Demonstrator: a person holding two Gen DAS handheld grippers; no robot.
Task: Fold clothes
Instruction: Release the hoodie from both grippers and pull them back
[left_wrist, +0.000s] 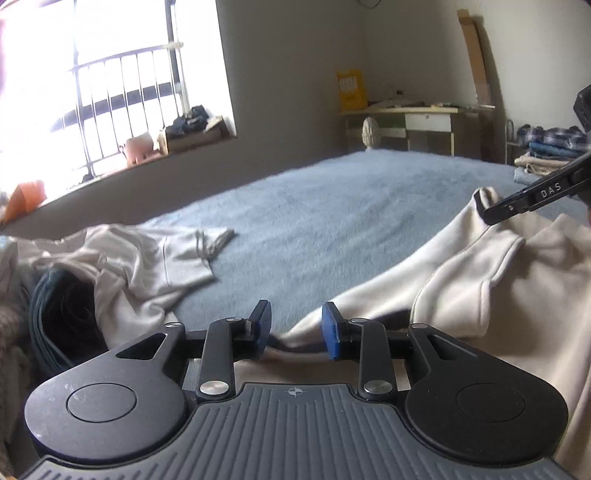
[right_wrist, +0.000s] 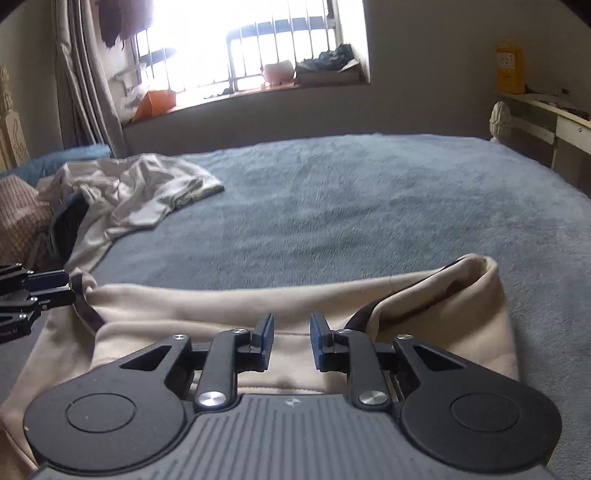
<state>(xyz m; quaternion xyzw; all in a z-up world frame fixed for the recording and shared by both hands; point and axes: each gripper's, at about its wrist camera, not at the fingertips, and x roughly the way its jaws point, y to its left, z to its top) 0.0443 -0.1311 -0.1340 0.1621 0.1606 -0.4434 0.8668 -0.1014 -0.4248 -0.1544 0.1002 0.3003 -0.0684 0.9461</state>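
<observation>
A cream garment (left_wrist: 480, 295) (right_wrist: 258, 295) with dark trim lies spread on the blue bed cover (left_wrist: 314, 206) (right_wrist: 351, 192). My left gripper (left_wrist: 295, 328) (right_wrist: 61, 290) is open at the garment's left corner. The dark-trimmed edge lies low between its blue pads, which do not press on it. My right gripper (right_wrist: 291, 339) (left_wrist: 489, 214) hovers over the garment's near edge, its pads apart with only cloth beneath them. The garment's far right corner (right_wrist: 476, 262) stands up in a fold, and in the left wrist view the right gripper's tip overlaps it.
A second pale garment (left_wrist: 147, 258) (right_wrist: 147, 192) lies crumpled at the left beside a dark ribbed item (left_wrist: 62, 306) (right_wrist: 70, 218). A stack of folded clothes (left_wrist: 550, 147) sits past the bed's right end. A desk (left_wrist: 424, 118) (right_wrist: 554, 114) and a bedpost (left_wrist: 369, 133) stand beyond.
</observation>
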